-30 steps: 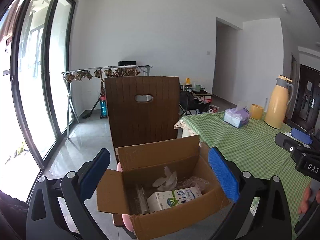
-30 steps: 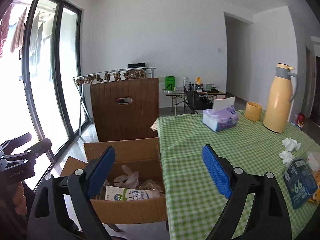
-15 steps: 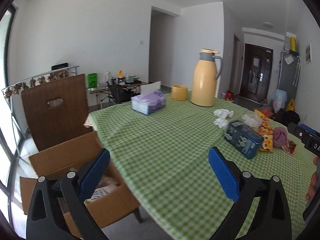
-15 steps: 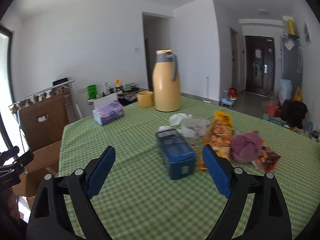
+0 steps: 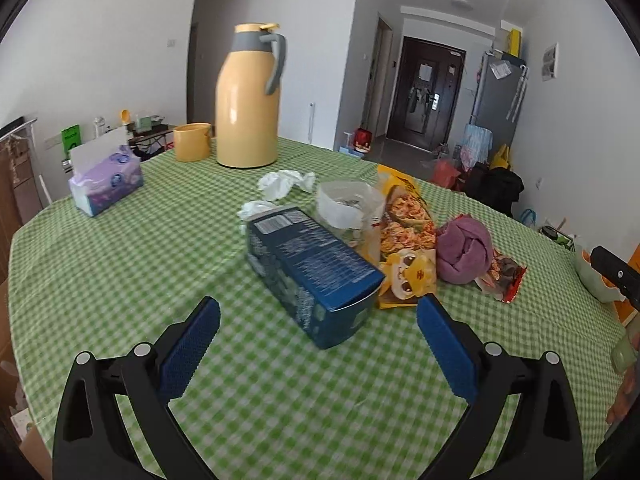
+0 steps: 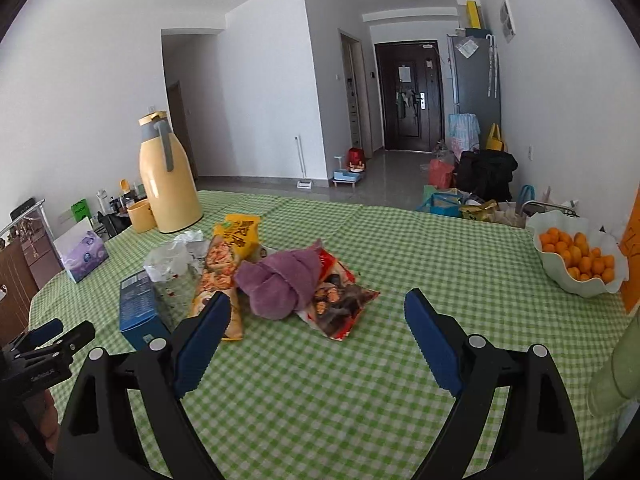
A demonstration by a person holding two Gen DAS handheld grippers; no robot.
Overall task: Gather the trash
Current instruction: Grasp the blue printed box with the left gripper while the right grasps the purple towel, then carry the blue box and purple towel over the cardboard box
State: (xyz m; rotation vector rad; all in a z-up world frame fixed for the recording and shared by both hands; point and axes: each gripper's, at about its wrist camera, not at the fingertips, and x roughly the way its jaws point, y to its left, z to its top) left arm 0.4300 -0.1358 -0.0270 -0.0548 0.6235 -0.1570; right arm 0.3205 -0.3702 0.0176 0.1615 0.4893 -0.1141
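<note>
Trash lies in the middle of the green checked table (image 5: 120, 264): a blue carton (image 5: 312, 272) on its side, a yellow snack bag (image 5: 404, 236), a crumpled clear plastic bag (image 5: 348, 204), white tissues (image 5: 284, 180), a red wrapper (image 5: 504, 276) and a purple cloth (image 5: 464, 252). My left gripper (image 5: 318, 336) is open and empty, just short of the blue carton. My right gripper (image 6: 318, 332) is open and empty, facing the purple cloth (image 6: 280, 284) and red wrapper (image 6: 340, 304). The blue carton (image 6: 138, 312) lies to its left.
A yellow thermos (image 5: 248, 96), a yellow cup (image 5: 192, 142) and a purple tissue box (image 5: 106, 184) stand at the far left of the table. A bowl of oranges (image 6: 576, 258) sits at the right edge. A cardboard corner (image 5: 34, 450) shows at lower left.
Both grippers have swung right, away from the cardboard box on the chair, across the table to the pile of trash. Both stayed open and empty.
</note>
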